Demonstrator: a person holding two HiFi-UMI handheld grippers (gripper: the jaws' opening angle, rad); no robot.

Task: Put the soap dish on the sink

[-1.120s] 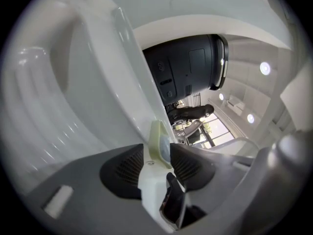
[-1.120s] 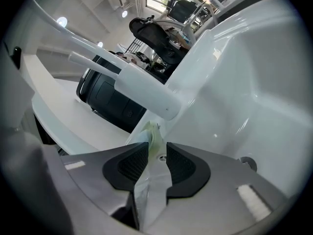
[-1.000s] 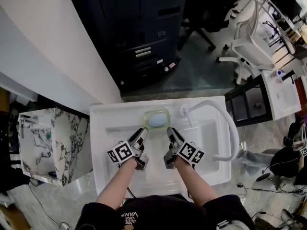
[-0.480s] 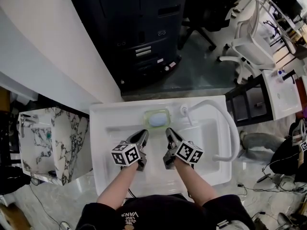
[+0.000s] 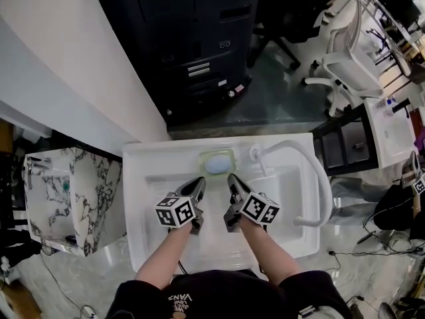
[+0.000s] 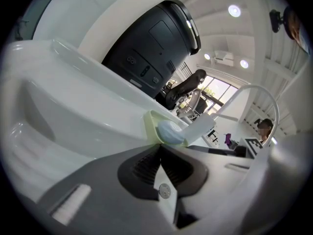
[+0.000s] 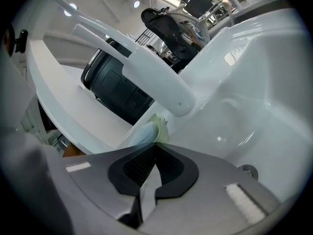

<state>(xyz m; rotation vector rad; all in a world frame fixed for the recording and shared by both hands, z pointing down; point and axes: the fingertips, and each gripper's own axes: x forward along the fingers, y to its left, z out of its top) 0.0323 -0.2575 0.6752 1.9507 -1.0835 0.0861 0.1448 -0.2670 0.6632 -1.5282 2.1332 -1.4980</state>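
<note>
A pale green soap dish (image 5: 217, 161) with a light blue soap in it sits on the back ledge of the white sink (image 5: 149, 171), left of the faucet. It also shows in the left gripper view as the soap dish (image 6: 164, 130) just beyond the jaw tips, and in the right gripper view as the soap dish (image 7: 152, 129). My left gripper (image 5: 197, 187) hovers over the basin, a little short of the dish, shut on nothing. My right gripper (image 5: 233, 182) hangs beside it, also shut and empty.
A white curved faucet (image 5: 312, 178) arches over the basin's right side, its handle (image 7: 146, 70) close above my right gripper. A marble-patterned cabinet (image 5: 73, 198) stands left of the sink. A dark machine (image 5: 192, 38) stands behind it, with office chairs at the far right.
My left gripper's jaws have shut from wide open, with nothing between them, and the gripper has rolled. The right gripper has stayed nearly still. The soap dish has not moved.
</note>
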